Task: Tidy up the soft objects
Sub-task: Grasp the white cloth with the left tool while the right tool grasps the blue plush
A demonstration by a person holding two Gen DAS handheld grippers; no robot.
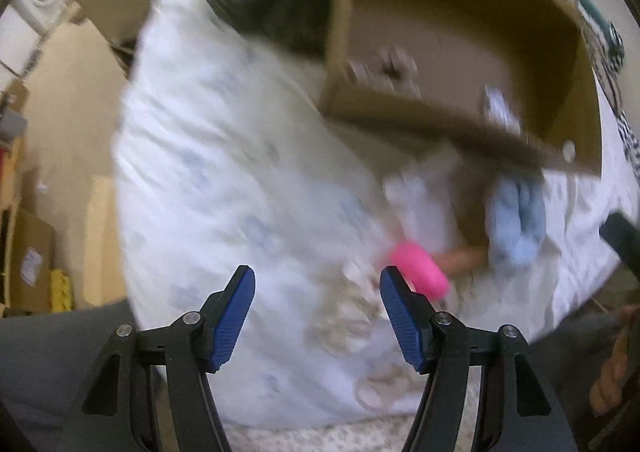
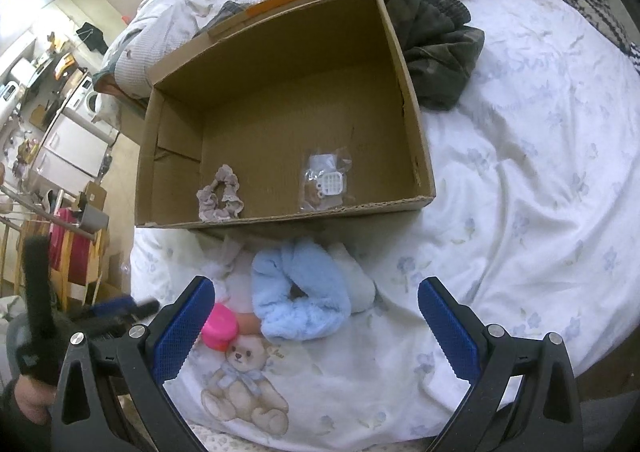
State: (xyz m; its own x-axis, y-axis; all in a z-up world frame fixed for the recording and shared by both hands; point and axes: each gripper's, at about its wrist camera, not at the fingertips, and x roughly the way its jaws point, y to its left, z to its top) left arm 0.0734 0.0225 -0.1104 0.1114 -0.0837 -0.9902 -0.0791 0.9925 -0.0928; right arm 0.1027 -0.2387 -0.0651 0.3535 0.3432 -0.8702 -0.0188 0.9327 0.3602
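Left wrist view, heavily blurred: left gripper (image 1: 316, 312), black frame with ribbed blue pads, fingers apart and holding nothing, aimed down at the white floral-print bed quilt (image 1: 208, 180). Just beyond its right pad lies a glossy bright-pink rounded object (image 1: 420, 270), material uncertain; past that, a fluffy pale-blue fleece scrunchie (image 1: 516, 220) at the foot of the open brown corrugated cardboard box (image 1: 576, 64). Risk, as a judgement: the open jaws stand over bare quilt beside the pink piece, so closing here could pinch bedding instead, or nudge the smooth rounded piece aside. Right wrist view, sharp: right gripper (image 2: 316, 320), same build, fingers wide apart and empty, poised above the pale-blue fleece scrunchie (image 2: 300, 292), which lies touching a white plush item (image 2: 358, 280) and close to the pink object (image 2: 219, 326). Inside the cardboard box (image 2: 416, 104): a ruffled taupe fabric scrunchie (image 2: 220, 194) and a crinkled clear plastic packet (image 2: 326, 178). A printed teddy bear (image 2: 244, 388) marks the quilt (image 2: 520, 156). Risk: both grippers crowd one small cluster and may collide.
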